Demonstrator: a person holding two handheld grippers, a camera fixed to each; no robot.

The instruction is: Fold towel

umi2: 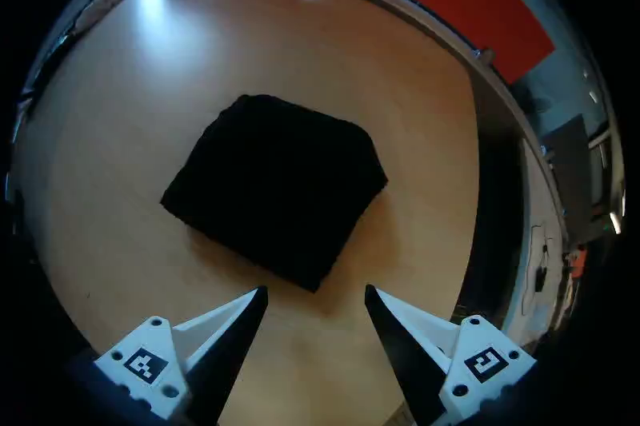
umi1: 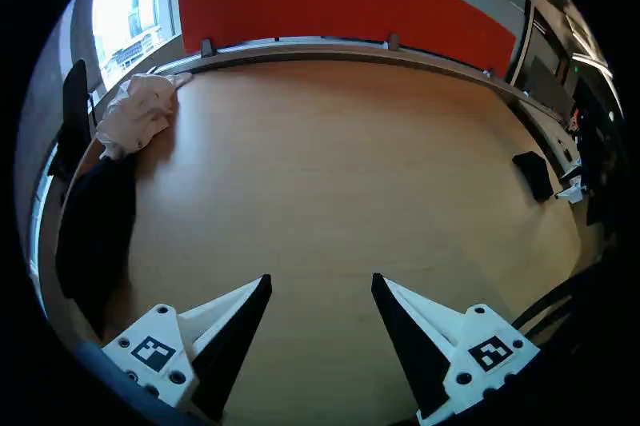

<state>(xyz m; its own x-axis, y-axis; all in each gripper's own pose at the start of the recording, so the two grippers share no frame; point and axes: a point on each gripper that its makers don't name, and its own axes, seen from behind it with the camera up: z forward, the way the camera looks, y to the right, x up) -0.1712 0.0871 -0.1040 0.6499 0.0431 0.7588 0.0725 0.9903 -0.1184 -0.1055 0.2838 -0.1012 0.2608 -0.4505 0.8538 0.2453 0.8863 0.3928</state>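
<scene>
The folded black towel (umi2: 276, 186) lies on the worktop (umi2: 112, 106) near the right gripper (umi2: 316, 288) — it and the left gripper (umi1: 321, 278) both have their fingers wide, empty.

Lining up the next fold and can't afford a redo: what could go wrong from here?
1. The black towel is so dark that its layers barely show, so the open right tongs could pinch too few layers.
2. The left tongs, also open, face bare table, so nothing pins the towel; it may slide on the smooth wood.
</scene>
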